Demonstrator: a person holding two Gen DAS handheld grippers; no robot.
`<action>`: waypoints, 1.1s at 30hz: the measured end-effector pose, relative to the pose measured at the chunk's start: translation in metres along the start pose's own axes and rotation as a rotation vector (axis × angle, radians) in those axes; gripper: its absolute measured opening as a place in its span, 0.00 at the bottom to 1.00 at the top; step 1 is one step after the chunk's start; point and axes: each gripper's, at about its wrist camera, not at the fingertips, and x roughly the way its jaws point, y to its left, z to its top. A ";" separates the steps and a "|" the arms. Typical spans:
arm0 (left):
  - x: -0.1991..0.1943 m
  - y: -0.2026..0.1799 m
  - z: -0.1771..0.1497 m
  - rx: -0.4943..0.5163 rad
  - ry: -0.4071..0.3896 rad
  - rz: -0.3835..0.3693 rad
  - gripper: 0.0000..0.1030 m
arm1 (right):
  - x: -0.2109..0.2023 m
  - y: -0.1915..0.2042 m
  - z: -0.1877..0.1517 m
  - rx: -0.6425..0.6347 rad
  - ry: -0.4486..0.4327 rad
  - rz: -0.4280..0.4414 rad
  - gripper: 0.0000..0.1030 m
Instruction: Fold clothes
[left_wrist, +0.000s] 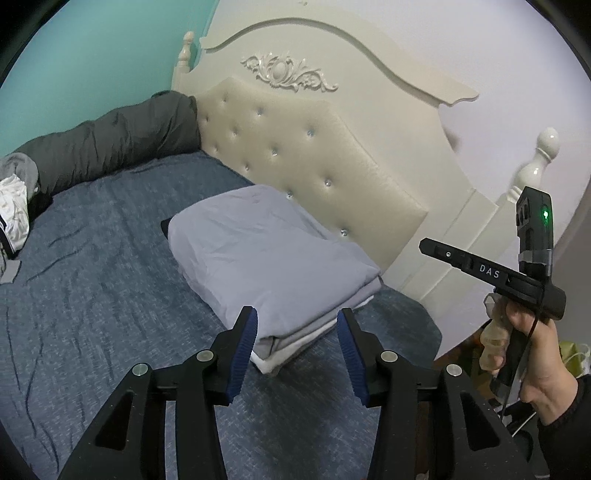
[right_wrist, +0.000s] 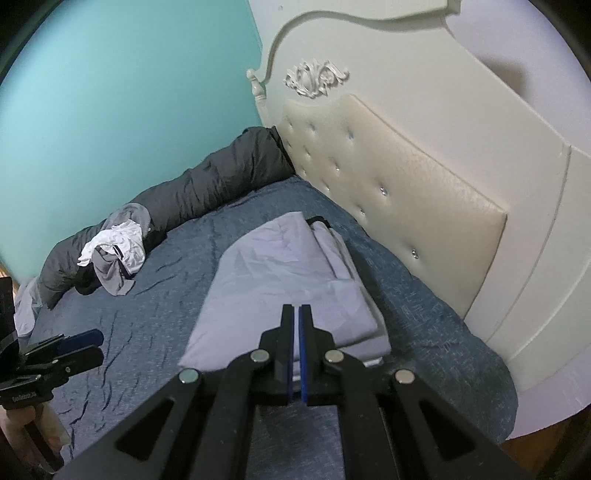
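A neat folded stack (left_wrist: 273, 258) lies on the bed (left_wrist: 92, 295) by the headboard (left_wrist: 306, 147); left gripper (left_wrist: 297, 349) spread wide, right gripper (right_wrist: 296, 354) clenched empty; unfolded clothes (right_wrist: 114, 254) wait, best gathered by one edge

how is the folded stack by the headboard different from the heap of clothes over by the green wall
The folded stack lies flat in neat squared layers, while the heap of clothes is crumpled with no clear shape. The stack's top is one pale lilac-grey sheet; the heap mixes white and grey pieces. The stack sits beside the headboard; the heap leans on the dark rolled bedding along the wall. Both rest on the blue bedcover, and neither pair of tongs touches either.
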 end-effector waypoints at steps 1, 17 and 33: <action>-0.005 -0.001 -0.001 0.001 -0.002 0.001 0.48 | -0.003 0.003 -0.001 0.000 0.000 -0.002 0.02; -0.073 -0.022 -0.018 0.031 -0.033 0.018 0.59 | -0.075 0.043 -0.030 0.010 -0.044 -0.019 0.02; -0.130 -0.037 -0.042 0.063 -0.068 0.004 0.77 | -0.149 0.085 -0.070 0.016 -0.101 -0.080 0.16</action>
